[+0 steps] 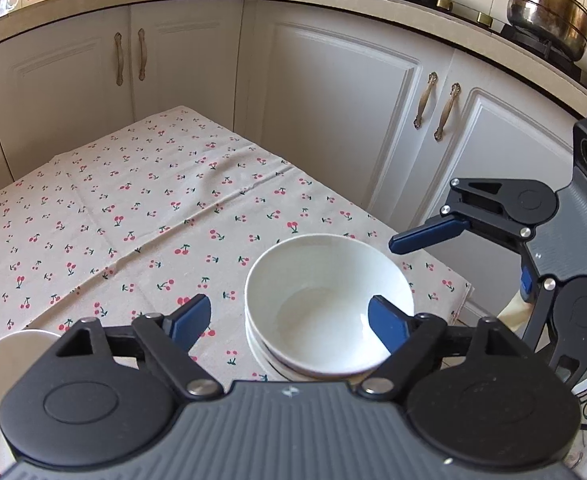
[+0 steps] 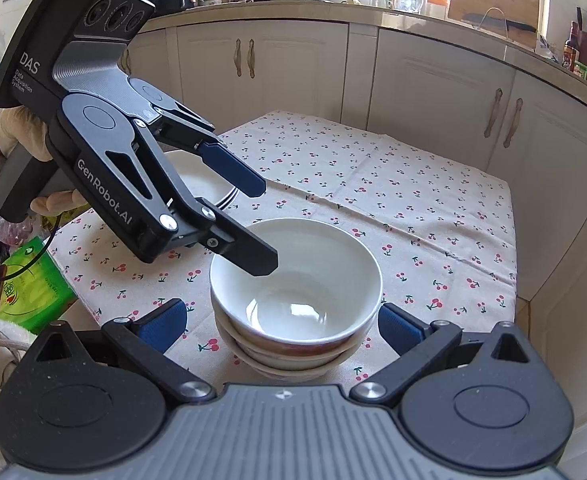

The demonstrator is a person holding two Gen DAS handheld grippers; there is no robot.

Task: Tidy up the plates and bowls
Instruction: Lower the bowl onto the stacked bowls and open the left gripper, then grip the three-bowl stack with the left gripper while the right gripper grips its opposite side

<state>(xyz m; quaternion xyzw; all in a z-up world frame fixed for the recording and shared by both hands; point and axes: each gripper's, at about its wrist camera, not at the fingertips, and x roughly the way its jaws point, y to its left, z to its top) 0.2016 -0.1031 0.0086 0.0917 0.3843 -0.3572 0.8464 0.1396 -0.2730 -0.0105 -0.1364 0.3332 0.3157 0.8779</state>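
Bowl stack (image 2: 295, 312) near table (image 2: 413, 208) edge, between my hands. My right gripper (image 2: 281, 322) wide, straddling stack, no touch. My left gripper (image 1: 289, 320) part open, one finger (image 2: 249, 252) over top bowl rim. Plates (image 2: 197, 178) far left, behind it.

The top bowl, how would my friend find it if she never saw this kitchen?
Look at the table with the cherry-print cloth. Near its front edge stands a stack of bowls, between two black tools. The top bowl is the plain white, empty one; the flat plates lie further left.
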